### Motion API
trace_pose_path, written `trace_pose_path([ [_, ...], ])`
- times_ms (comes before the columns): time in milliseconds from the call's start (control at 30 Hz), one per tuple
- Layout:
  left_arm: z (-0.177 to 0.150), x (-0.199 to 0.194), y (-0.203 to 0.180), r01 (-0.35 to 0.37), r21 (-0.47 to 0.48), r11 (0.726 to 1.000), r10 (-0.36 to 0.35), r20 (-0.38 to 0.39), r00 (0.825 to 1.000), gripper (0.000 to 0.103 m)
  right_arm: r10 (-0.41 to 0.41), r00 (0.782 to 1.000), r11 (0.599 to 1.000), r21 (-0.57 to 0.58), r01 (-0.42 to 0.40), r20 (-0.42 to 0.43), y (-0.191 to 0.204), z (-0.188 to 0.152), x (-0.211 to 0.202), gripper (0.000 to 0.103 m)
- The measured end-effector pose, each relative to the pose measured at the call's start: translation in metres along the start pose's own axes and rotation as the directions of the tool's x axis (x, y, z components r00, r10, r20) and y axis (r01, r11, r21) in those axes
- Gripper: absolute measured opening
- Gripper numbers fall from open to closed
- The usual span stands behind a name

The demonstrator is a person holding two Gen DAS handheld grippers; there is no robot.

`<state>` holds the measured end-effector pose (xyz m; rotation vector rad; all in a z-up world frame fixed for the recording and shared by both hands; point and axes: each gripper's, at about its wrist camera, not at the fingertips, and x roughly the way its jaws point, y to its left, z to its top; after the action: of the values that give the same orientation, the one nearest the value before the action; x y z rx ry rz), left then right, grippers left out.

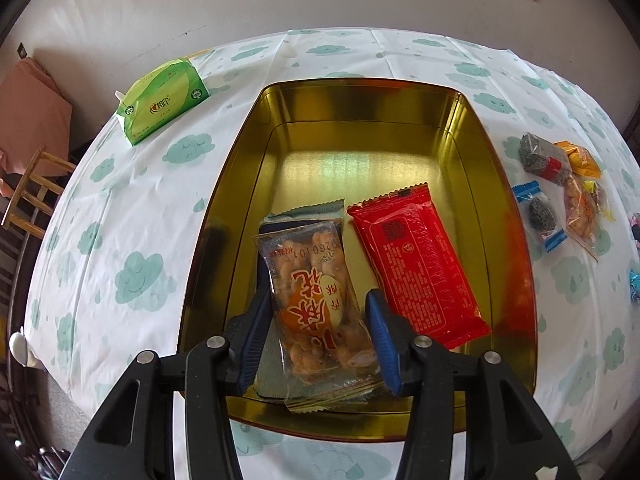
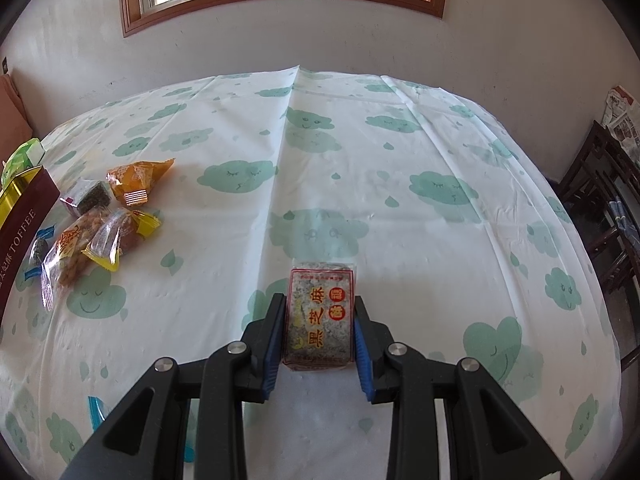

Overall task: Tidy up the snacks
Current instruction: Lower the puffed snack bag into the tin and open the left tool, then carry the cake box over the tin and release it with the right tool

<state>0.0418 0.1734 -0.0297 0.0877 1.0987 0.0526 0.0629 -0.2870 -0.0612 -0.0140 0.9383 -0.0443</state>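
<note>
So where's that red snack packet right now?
In the left wrist view, the red packet lies flat inside the gold tin, on its right side, just beside the clear peanut packet that sits between the left gripper's fingers.

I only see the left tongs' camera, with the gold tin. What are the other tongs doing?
Observer: The right tongs are shut on a grey sesame bar in a clear wrapper, above the cloud tablecloth.
Operator: Is there writing on the outside of my tin?
Observer: Yes, the dark red side of the tin says TOFFEE.
Operator: What's behind the table over there?
Observer: A window with a wooden frame on the wall.
Operator: Any chairs?
Observer: A dark wooden chair stands at the table's right edge.
</note>
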Motion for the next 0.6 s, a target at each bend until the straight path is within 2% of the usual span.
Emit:
trace_pose_path([
  [200, -0.003, -0.013, -0.001, 0.011, -0.015, 1.0, -0.011, 0.037, 0.999, 0.058, -0.013, 1.0, 1.0, 0.01, 0.013, -0.026, 0.002, 0.002, 0.001, 0.032],
  [367, -0.005, -0.025, -0.001, -0.005, -0.038, 0.999, 0.007, 0.077, 0.997, 0.071, -0.035, 0.999, 0.999, 0.025, 0.036, -0.037, 0.004, 0.003, 0.0, 0.032],
  [600, -0.012, -0.034, -0.001, -0.017, -0.079, 0.997, 0.026, 0.111, 0.993, 0.074, -0.055, 0.997, 0.997, 0.05, 0.058, -0.051, 0.005, 0.004, 0.0, 0.031],
])
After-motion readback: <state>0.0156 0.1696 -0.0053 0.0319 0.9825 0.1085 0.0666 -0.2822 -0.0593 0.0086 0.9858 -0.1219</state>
